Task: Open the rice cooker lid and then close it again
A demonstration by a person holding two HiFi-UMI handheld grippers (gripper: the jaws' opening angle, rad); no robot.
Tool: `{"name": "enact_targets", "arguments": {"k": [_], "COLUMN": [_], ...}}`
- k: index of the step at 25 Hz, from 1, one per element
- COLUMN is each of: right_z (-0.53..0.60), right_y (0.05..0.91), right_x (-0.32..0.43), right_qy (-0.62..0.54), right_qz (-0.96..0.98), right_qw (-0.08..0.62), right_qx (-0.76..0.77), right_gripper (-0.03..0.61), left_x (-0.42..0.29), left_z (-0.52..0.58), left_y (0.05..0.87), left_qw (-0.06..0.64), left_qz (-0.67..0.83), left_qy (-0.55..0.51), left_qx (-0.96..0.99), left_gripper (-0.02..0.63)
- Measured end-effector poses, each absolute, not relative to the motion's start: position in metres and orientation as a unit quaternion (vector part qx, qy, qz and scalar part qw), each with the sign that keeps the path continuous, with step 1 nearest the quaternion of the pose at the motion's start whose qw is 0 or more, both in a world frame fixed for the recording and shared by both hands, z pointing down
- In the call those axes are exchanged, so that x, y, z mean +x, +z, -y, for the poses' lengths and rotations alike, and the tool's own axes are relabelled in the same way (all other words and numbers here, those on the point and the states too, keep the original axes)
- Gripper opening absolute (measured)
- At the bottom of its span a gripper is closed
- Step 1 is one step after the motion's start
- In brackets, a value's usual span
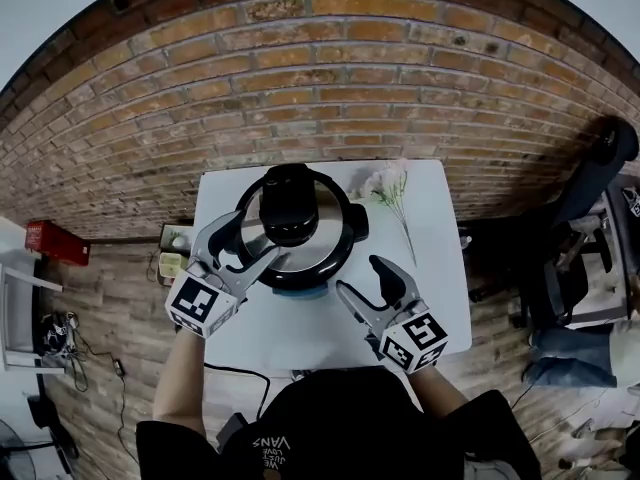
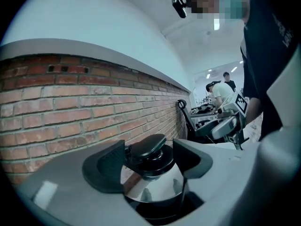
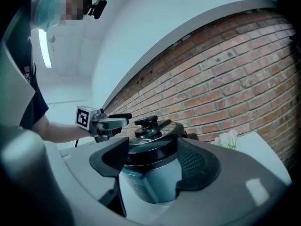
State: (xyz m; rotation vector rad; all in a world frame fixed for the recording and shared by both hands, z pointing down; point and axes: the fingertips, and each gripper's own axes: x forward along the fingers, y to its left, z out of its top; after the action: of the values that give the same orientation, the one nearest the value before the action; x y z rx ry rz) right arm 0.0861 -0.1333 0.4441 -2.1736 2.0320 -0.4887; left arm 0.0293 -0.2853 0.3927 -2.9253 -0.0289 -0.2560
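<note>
On the white surface (image 1: 435,278), the rice cooker (image 3: 148,173) sat with its lid (image 1: 335,236) shut; the left hand-held gripper (image 2: 148,160), jaws spread, framed the knob (image 2: 146,147) — apparently to lift — while the right hand-held gripper (image 1: 360,276) hung released nearby.

Grey L gripper (image 1: 252,238), R gripper (image 1: 360,276); black-tipped fingers (image 1: 386,274); b/w marker cubes (image 1: 200,305); black tee (image 1: 330,433)

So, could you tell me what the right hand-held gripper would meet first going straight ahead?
Probably the rice cooker, its side framed between the open jaws; the gap is hard to judge.
</note>
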Motion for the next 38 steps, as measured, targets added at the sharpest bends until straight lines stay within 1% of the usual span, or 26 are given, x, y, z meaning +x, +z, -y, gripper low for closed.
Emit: {"name": "enact_targets", "arguments": {"k": [7, 13, 17, 25, 32, 38], "right_z": [0.128, 0.124, 0.118, 0.117, 0.113, 0.112], "right_y": [0.452, 0.452, 0.455, 0.461, 0.464, 0.467], "right_x": [0.094, 0.102, 0.115, 0.127, 0.141, 0.146], "right_qy": [-0.171, -0.178, -0.186, -0.192, -0.198, -0.202], "right_qz": [-0.681, -0.688, -0.686, -0.694, -0.700, -0.711], "right_qw": [0.078, 0.081, 0.085, 0.103, 0.101, 0.086], "right_qx": [-0.708, -0.699, -0.698, -0.686, -0.679, -0.668], "right_gripper": [0.314, 0.314, 0.314, 0.314, 0.314, 0.314], "left_x": [0.057, 0.074, 0.089, 0.095, 0.096, 0.096], "left_z": [0.283, 0.288, 0.279, 0.273, 0.271, 0.267], "left_y": [0.402, 0.415, 0.418, 0.437, 0.448, 0.447], "left_qw": [0.148, 0.145, 0.178, 0.195, 0.157, 0.152], "left_qz": [0.073, 0.126, 0.183, 0.249, 0.280, 0.305], "left_qy": [-0.153, -0.213, -0.256, -0.361, -0.411, -0.397], "left_qx": [-0.974, -0.958, -0.932, -0.877, -0.853, -0.852], "left_gripper": [0.296, 0.296, 0.296, 0.296, 0.298, 0.284]}}
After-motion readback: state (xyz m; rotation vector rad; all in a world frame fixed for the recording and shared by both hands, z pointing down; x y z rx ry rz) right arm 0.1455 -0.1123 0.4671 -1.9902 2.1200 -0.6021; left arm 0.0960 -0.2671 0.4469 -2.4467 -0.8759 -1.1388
